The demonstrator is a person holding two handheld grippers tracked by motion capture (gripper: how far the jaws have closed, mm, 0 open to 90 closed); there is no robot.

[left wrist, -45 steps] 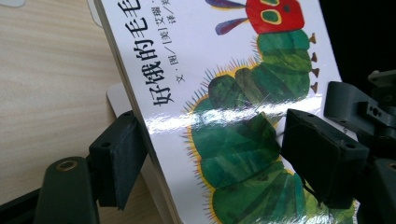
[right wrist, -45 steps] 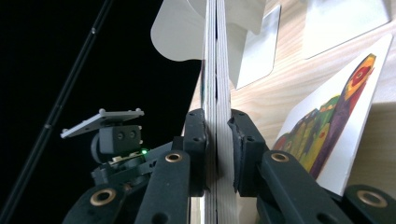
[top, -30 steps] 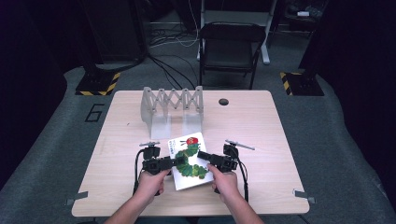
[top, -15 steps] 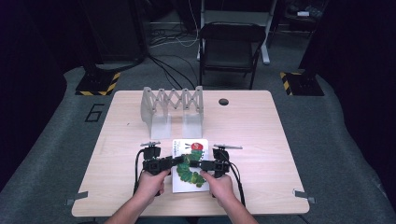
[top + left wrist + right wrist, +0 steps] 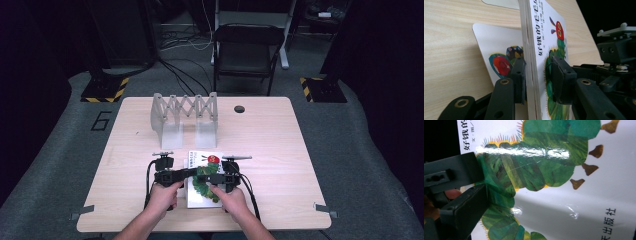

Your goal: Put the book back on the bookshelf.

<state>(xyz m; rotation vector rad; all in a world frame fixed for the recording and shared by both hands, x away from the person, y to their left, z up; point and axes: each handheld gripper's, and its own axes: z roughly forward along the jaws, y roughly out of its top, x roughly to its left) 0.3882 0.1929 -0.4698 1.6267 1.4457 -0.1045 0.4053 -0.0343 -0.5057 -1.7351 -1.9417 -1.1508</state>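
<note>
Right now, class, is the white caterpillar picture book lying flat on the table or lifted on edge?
Lifted on edge: the white caterpillar picture book stands with its page block clamped in the left claw, above another card on the wooden table.

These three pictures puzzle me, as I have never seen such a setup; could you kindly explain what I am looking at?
A person sits at a wooden table and holds a hand-held gripper in each hand: the left gripper and the right gripper. The high view looks down from above. The other two come from cameras riding on each gripper, looking along its black jaws. A white folding rack stands farther back. Near the person is a picture book with a green caterpillar cover. In the left gripper view, the jaws stand on either side of the book's thick pages.
</note>
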